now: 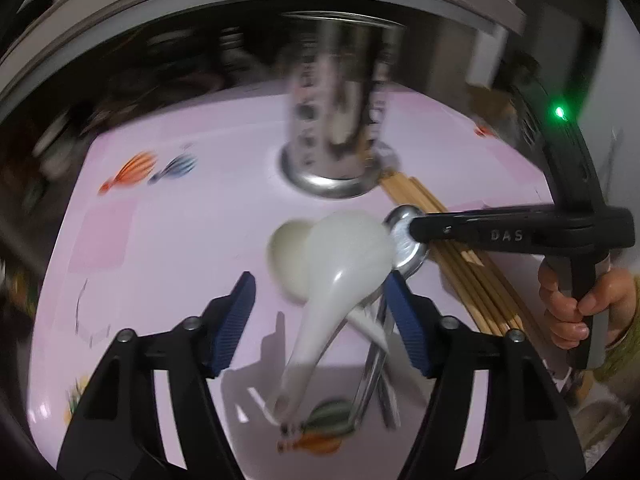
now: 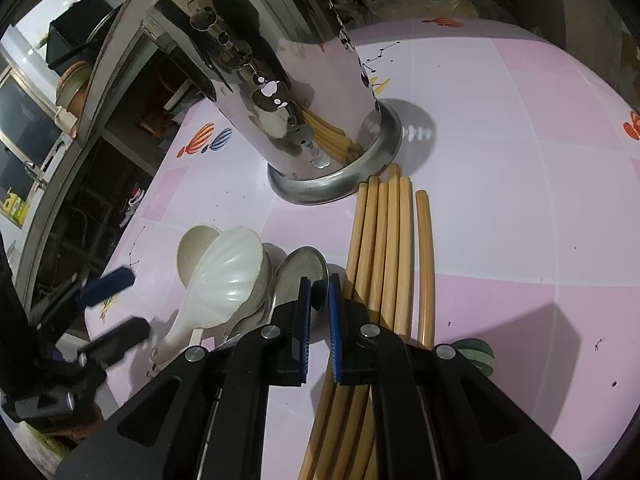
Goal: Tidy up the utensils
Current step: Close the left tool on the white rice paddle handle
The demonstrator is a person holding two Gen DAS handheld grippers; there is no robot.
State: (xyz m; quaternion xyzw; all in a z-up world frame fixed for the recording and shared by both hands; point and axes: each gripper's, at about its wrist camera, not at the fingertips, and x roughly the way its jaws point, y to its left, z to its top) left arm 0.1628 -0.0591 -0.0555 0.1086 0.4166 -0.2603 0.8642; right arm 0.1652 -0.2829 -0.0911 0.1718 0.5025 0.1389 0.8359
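A white ribbed ladle spoon [image 1: 344, 248] lies bowl-down over a cream spoon [image 1: 286, 248] on the pink table. Its handle runs back between the blue pads of my left gripper [image 1: 322, 320], which is open and not pressing on it. Beside them lies a metal spoon [image 2: 296, 276], with my right gripper [image 2: 320, 312] shut on the rim of its bowl. In the left wrist view the right gripper [image 1: 414, 228] reaches in from the right onto the metal spoon [image 1: 402, 236]. Several bamboo chopsticks [image 2: 384, 248] lie right of the spoons. A perforated steel utensil holder [image 2: 280, 80] stands upright behind them.
The pink tiled tabletop [image 2: 520, 160] has printed balloon pictures. A person's hand [image 1: 568, 300] grips the right tool's handle. Dark shelves and clutter lie past the table's left edge [image 2: 100, 200]. The left gripper [image 2: 116, 308] shows blurred at the left of the right wrist view.
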